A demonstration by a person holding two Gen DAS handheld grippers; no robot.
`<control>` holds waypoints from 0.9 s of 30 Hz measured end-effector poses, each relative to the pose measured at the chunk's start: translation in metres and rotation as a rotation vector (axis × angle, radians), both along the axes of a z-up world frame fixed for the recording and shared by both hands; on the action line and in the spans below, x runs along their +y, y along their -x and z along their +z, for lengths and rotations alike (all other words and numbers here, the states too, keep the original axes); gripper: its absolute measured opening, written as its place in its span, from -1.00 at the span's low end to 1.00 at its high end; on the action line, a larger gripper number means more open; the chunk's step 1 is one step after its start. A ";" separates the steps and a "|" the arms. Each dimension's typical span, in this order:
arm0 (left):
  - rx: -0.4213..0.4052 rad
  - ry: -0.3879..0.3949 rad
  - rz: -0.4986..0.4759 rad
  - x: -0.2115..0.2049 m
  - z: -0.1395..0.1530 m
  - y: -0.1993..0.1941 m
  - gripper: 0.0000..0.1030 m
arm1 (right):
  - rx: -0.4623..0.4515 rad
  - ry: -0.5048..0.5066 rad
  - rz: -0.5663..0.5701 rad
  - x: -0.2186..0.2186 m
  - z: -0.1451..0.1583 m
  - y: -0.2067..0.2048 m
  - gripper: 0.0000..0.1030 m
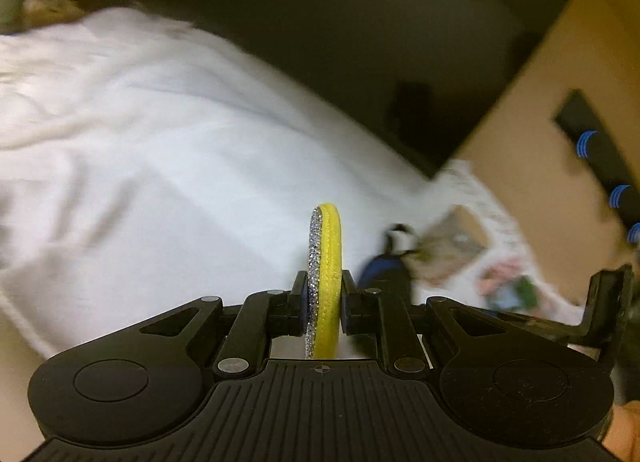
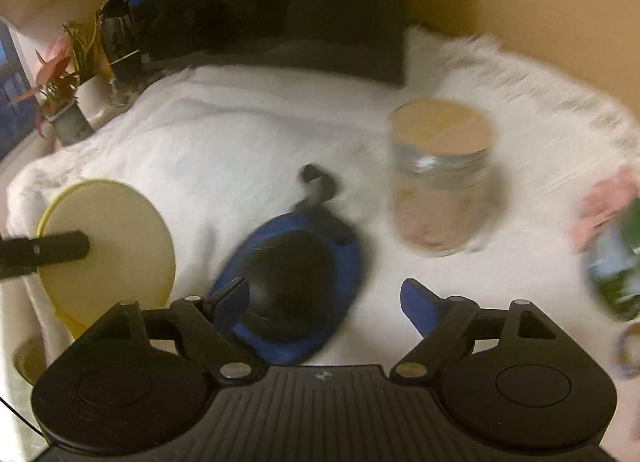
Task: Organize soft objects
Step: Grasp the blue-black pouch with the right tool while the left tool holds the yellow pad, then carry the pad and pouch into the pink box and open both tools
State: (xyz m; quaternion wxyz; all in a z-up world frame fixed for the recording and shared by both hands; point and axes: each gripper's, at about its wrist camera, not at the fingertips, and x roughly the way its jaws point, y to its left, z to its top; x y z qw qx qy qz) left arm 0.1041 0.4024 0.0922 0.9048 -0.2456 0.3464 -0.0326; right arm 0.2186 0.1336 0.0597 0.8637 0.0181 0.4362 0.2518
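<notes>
- The left claw (image 1: 324, 302) is pinching a yellow disc (image 1: 326, 282) edge-on, its pads pressed on both flat faces; one rim of the disc glitters silver, and in the right wrist view its broad pale-yellow face shows, lifted clear of the white furry cover (image 2: 240, 142).
- The right claw (image 2: 322, 302) is spread wide with nothing between its blue pads; it hovers just above the cover, and one pad sits at the edge of a blue and black oval case (image 2: 296, 282) lying flat there.
- Step in hand, as I judge it: the disc is picked up and on its way to a place, while the right claw lines up for the next item.
- Beyond the case stands a glass jar (image 2: 440, 178) with a wooden lid, lid on, something pinkish inside. A pink fluffy item (image 2: 608, 202) and a green and blue thing, too blurred to name, lie at the right edge.
- Where the disc should go cannot be told; if the jar is meant, its lid must come off first.
- The next move calls for the right claw to centre on its target before pressing together, since the case is wide and partly outside the pads.
</notes>
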 end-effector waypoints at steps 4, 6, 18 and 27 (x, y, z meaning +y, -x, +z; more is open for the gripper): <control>0.044 -0.084 0.004 -0.010 0.003 0.002 -0.66 | 0.087 0.031 -0.025 0.030 -0.027 -0.024 0.67; 0.053 -0.114 0.001 -0.014 0.004 0.003 -0.66 | 0.061 0.045 -0.041 0.037 -0.029 -0.026 0.76; 0.060 -0.049 -0.124 -0.041 0.004 -0.010 -0.66 | -0.035 0.052 0.038 -0.002 0.014 0.012 0.47; 0.107 0.040 -0.518 -0.146 -0.011 -0.034 -0.66 | -0.067 0.140 -0.077 -0.123 0.046 0.085 0.47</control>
